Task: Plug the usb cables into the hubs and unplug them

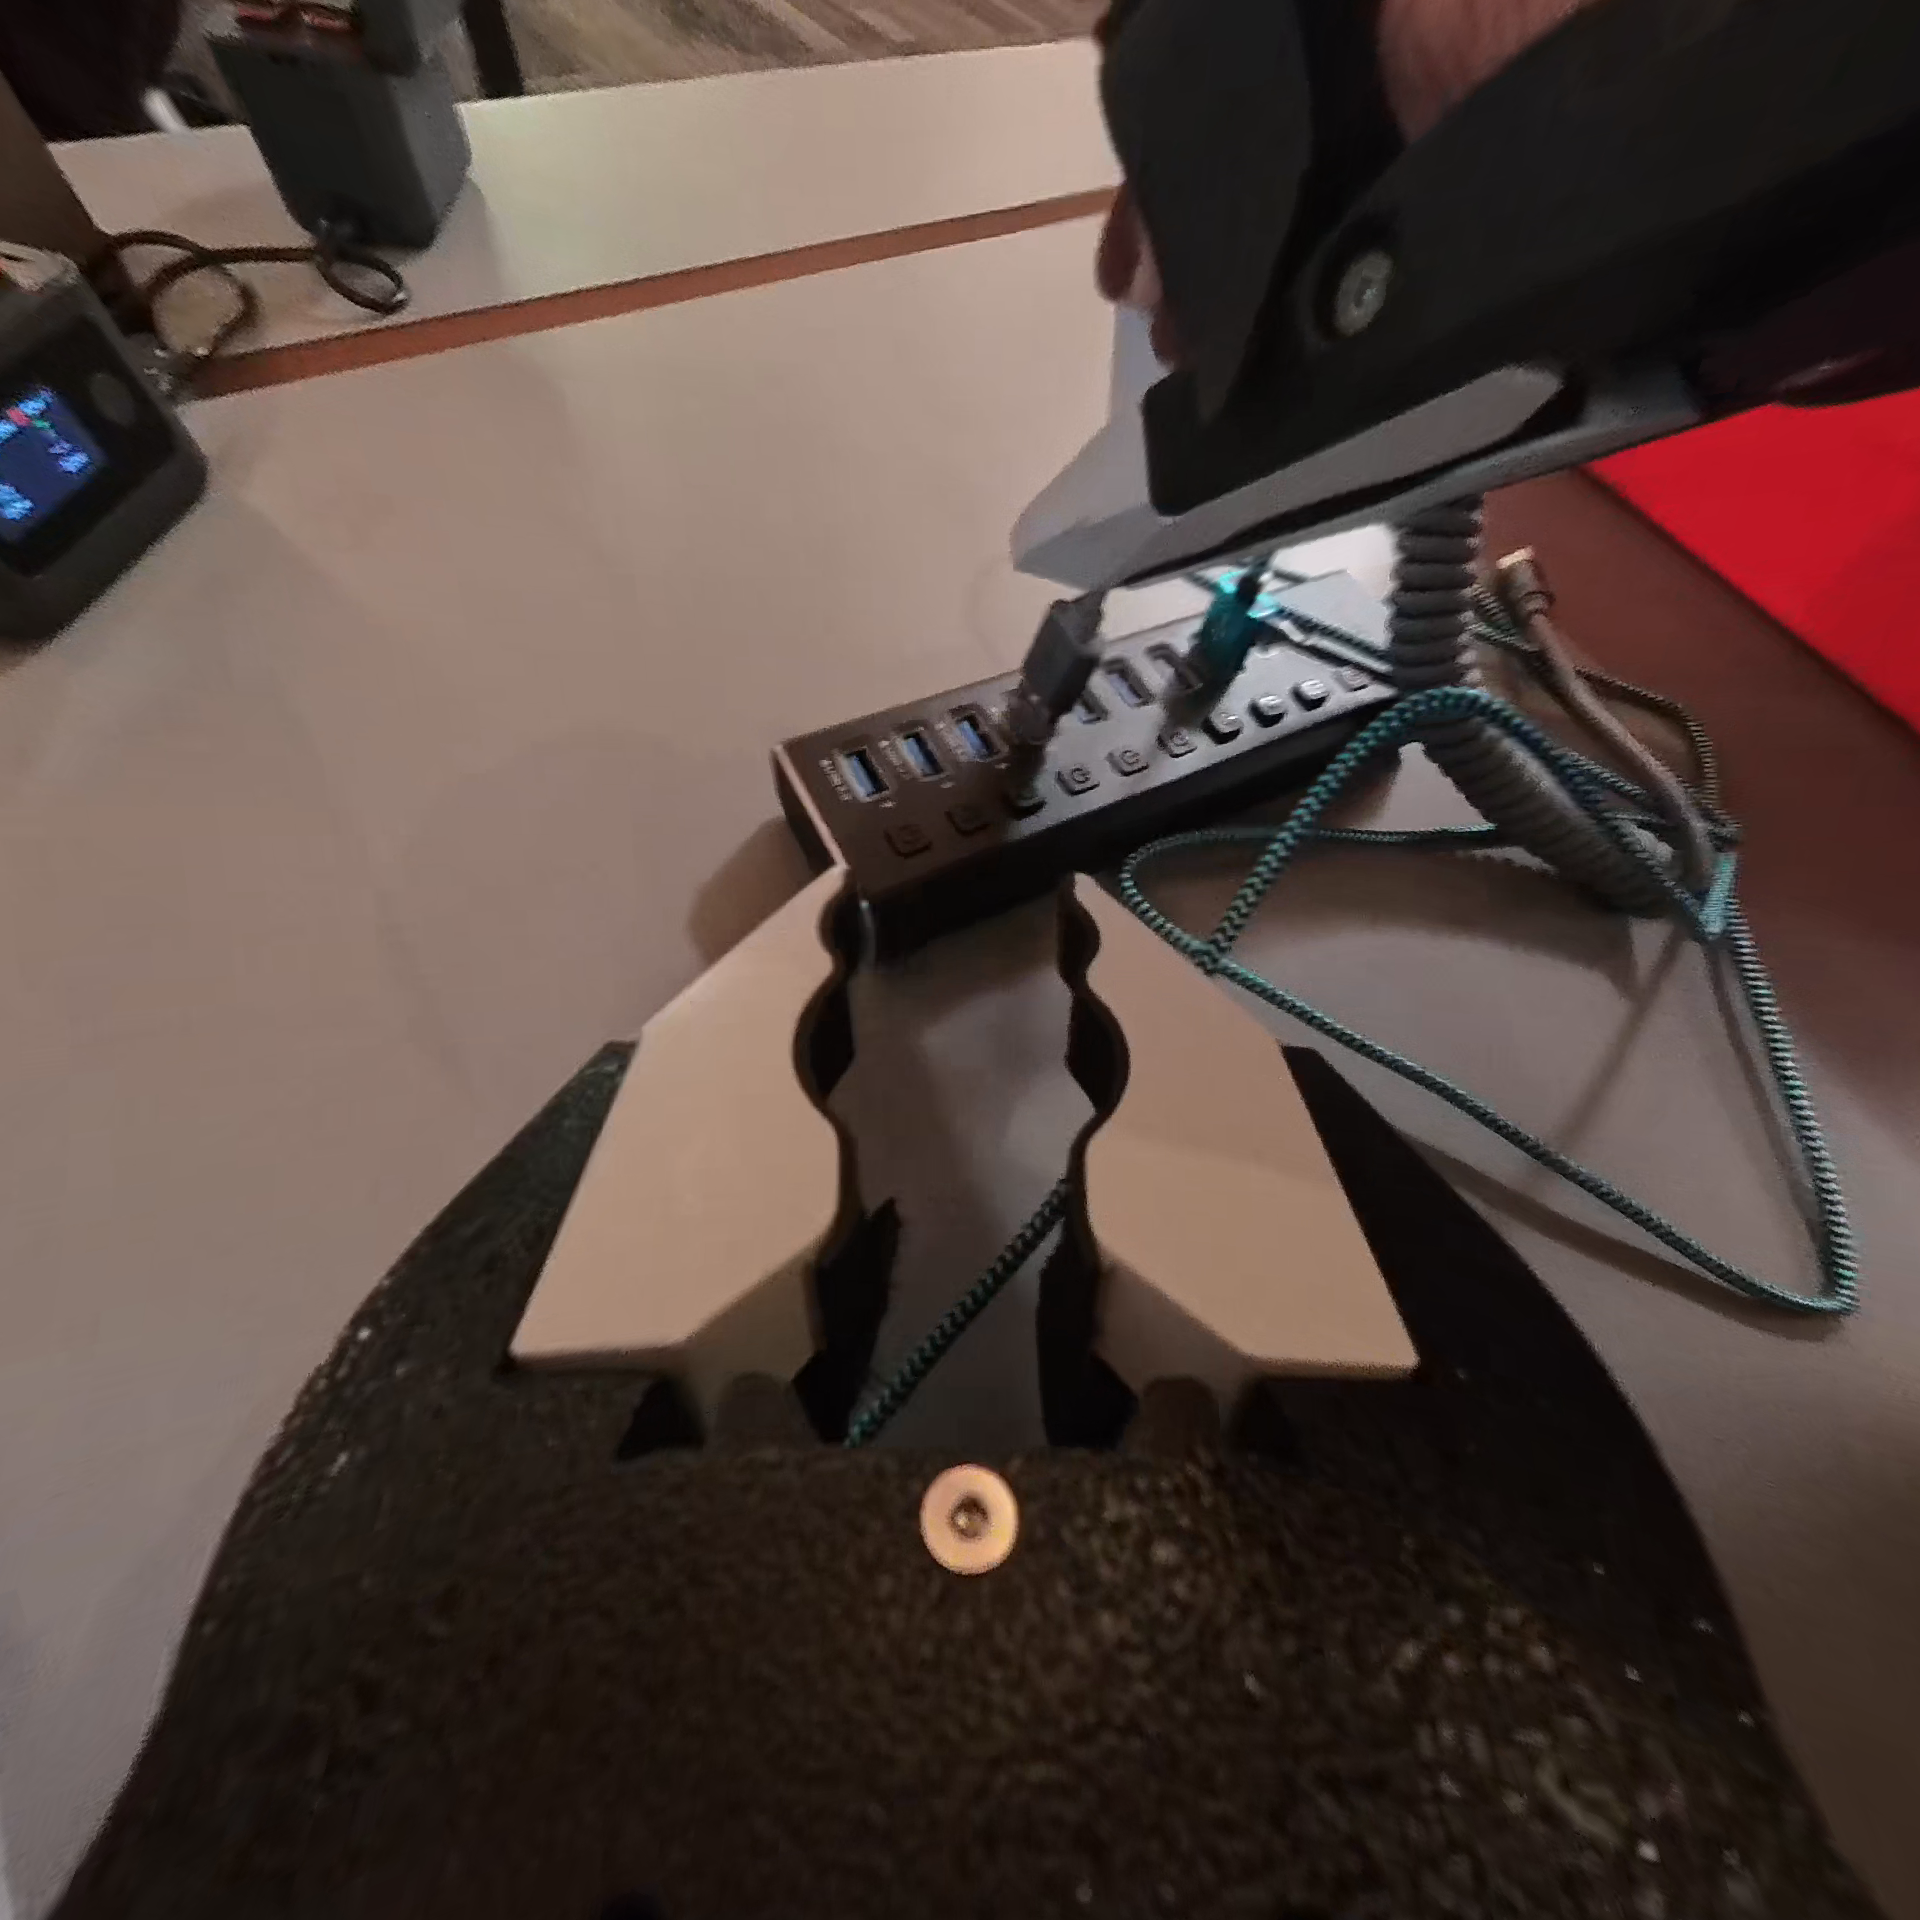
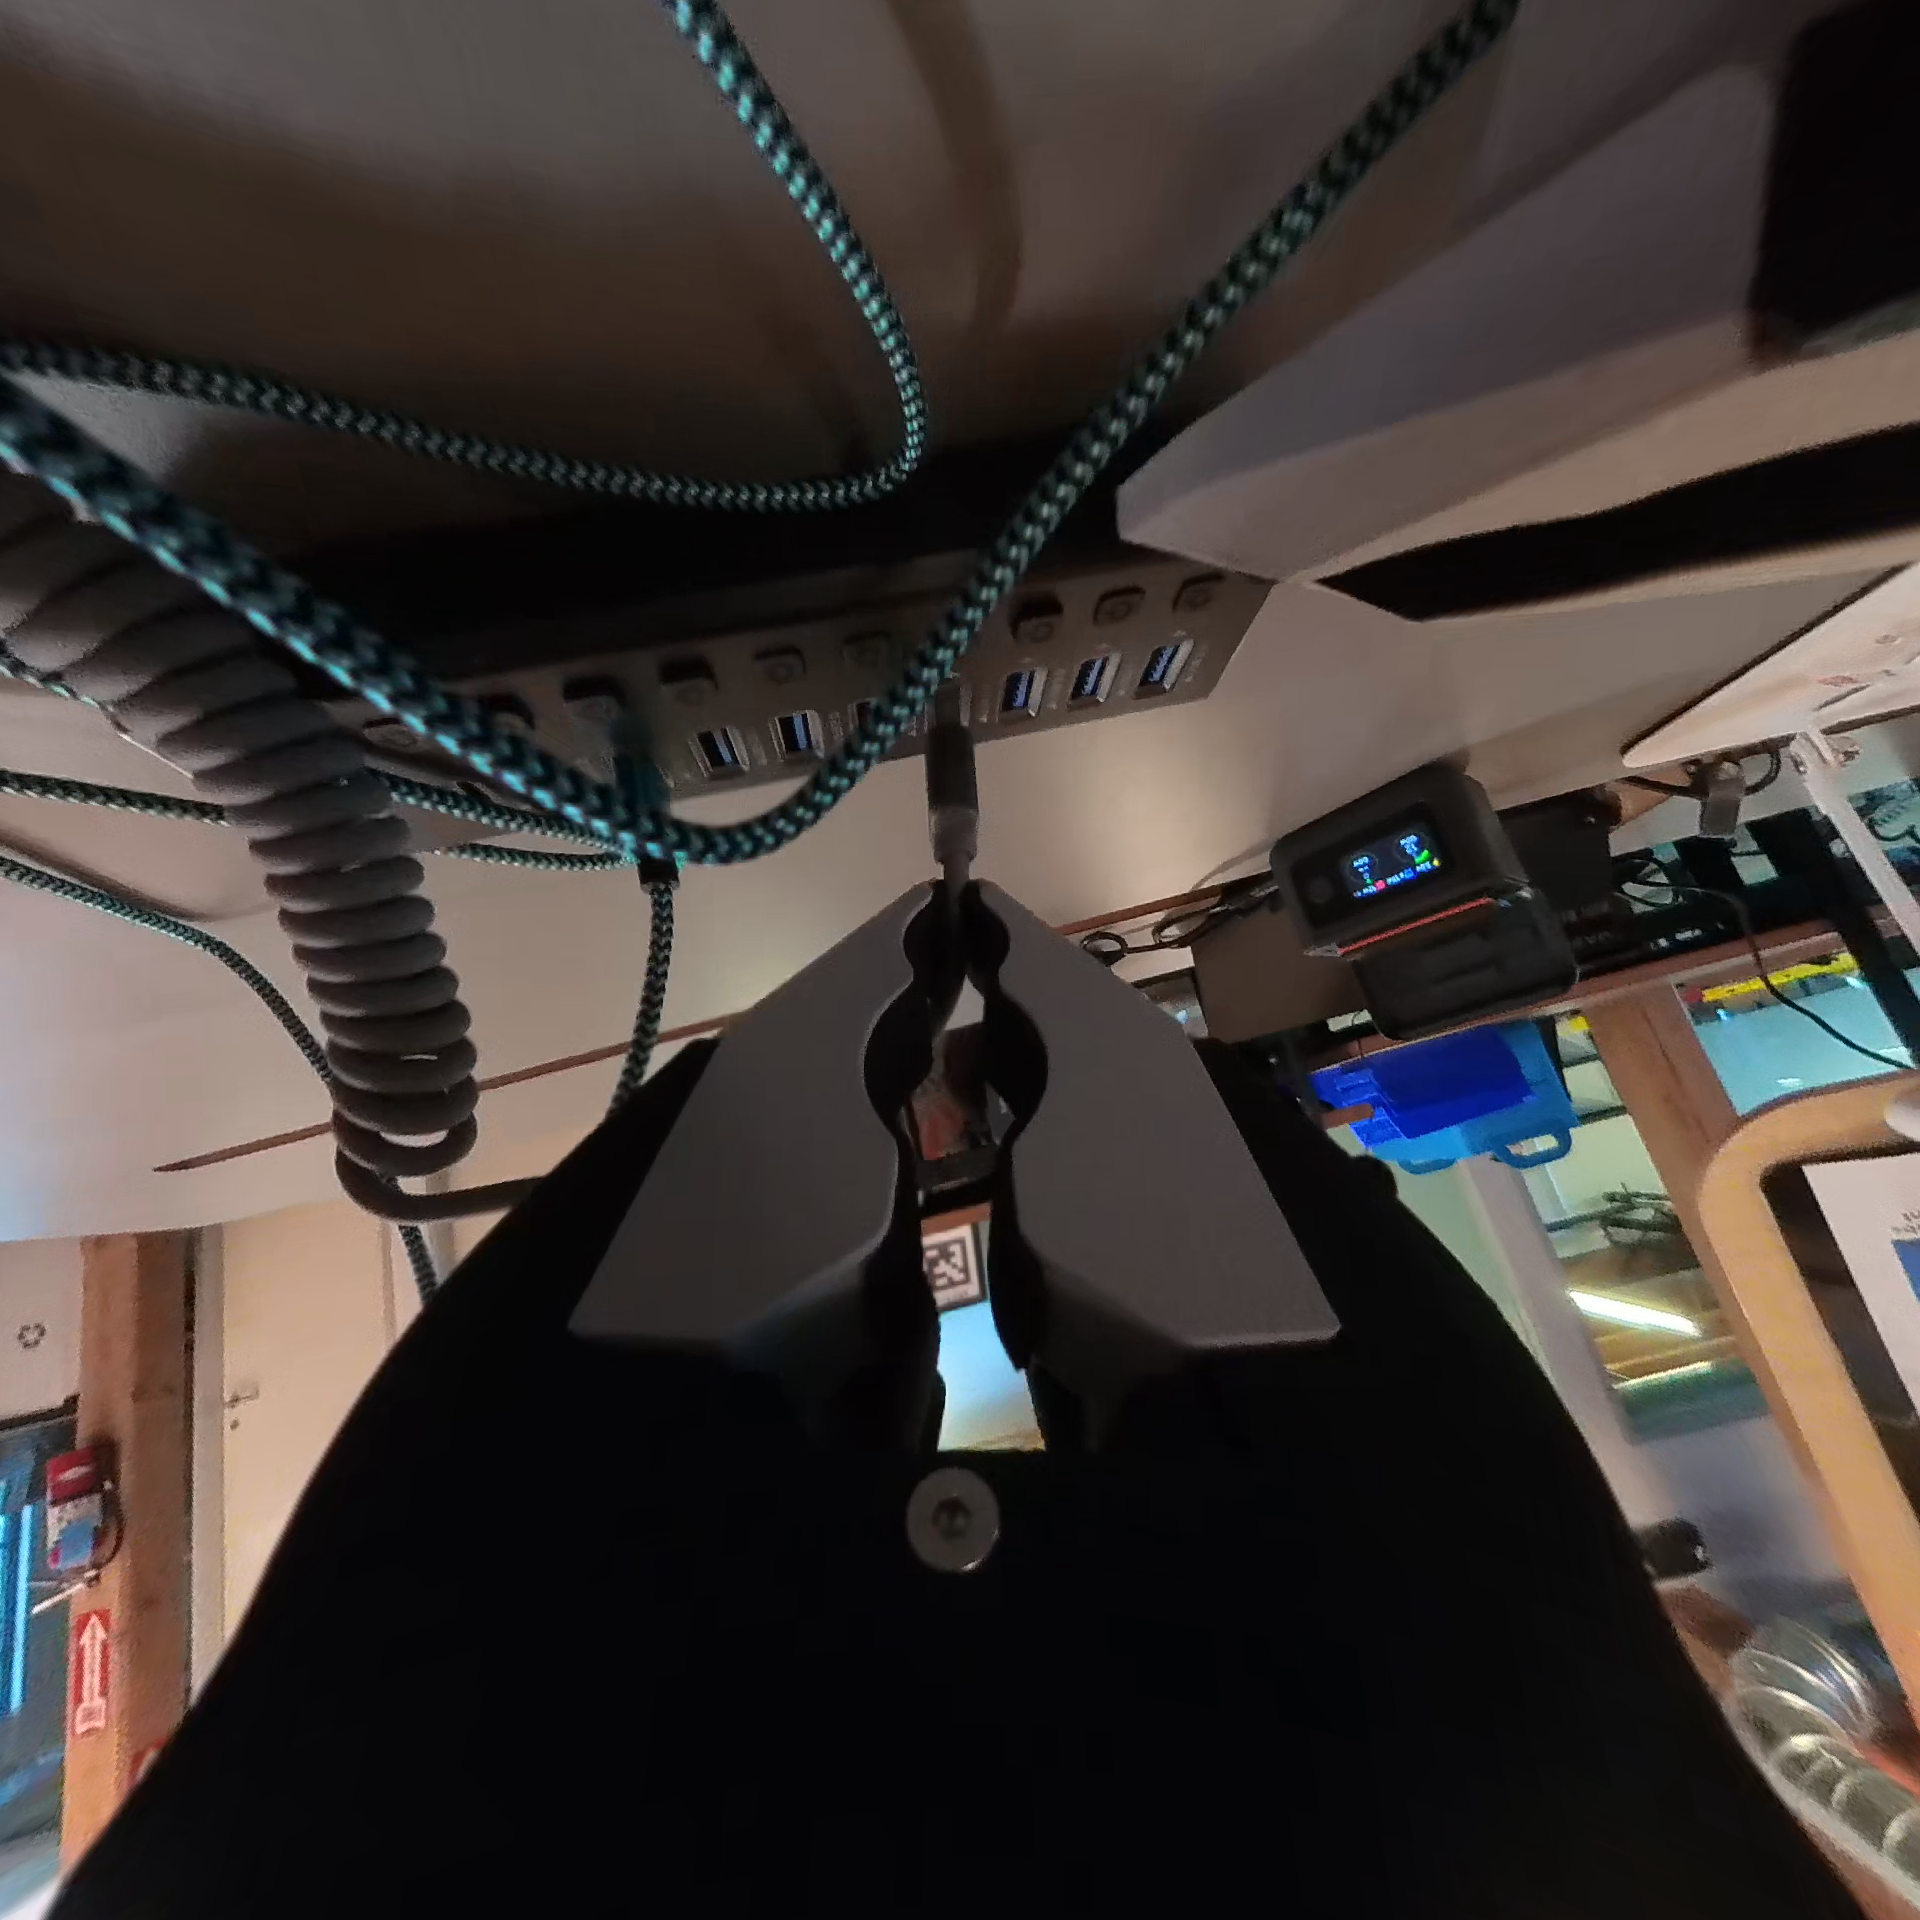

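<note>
A black multi-port USB hub (image 1: 935,805) lies on the pale table. My left gripper (image 1: 956,904) is shut on its near end, one finger on each side. My right gripper (image 2: 951,894) comes down from above and is shut on the cable just behind a black USB plug (image 2: 951,774). The plug's tip is at a port in the middle of the hub (image 2: 1060,649). In the left wrist view the plug (image 1: 1049,665) leans over. A teal plug (image 1: 1226,623) stands in a port farther along. A teal braided cable (image 1: 1558,1143) loops beside the hub and between my left fingers.
A grey coiled cable (image 1: 1434,644) hangs across the hub's far end. A small black device with a lit screen (image 1: 62,488) stands at the left. A dark box (image 1: 353,135) stands at the back. A red surface (image 1: 1766,582) borders the right.
</note>
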`<action>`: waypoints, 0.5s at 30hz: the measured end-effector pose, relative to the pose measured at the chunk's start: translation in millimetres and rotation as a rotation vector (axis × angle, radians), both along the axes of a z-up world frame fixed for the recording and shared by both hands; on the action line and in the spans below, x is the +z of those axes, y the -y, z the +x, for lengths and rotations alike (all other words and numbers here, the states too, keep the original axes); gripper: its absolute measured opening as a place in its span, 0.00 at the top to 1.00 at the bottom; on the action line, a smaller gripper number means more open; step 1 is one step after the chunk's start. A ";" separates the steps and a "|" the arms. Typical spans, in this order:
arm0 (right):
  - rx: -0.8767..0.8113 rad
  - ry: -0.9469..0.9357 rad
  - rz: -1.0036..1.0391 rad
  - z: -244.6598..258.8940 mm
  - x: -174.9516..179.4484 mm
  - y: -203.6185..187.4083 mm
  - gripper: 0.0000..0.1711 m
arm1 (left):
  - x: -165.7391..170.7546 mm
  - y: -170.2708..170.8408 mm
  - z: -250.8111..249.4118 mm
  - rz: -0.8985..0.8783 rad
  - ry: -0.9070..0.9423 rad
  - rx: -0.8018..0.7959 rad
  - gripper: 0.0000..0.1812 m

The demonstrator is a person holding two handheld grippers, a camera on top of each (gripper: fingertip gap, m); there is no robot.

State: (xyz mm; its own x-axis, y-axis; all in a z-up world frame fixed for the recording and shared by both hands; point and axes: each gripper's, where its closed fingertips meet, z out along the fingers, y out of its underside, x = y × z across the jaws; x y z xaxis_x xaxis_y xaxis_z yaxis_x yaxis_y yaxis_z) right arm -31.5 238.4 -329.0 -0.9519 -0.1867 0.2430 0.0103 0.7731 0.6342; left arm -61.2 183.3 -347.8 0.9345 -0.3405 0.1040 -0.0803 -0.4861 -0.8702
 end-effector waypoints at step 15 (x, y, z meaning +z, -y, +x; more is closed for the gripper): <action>-0.028 -0.054 -0.098 -6.7 -2.5 5.1 1.00 | -19.5 -6.8 -5.9 -0.096 -0.084 0.004 0.85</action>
State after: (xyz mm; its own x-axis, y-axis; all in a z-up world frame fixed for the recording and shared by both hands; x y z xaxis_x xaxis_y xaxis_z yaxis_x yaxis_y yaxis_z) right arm -38.2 233.3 -331.5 -0.9414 -0.1332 0.3098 0.0645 0.8305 0.5533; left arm -67.2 190.1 -367.4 0.9424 -0.3294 0.0576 -0.1488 -0.5673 -0.8100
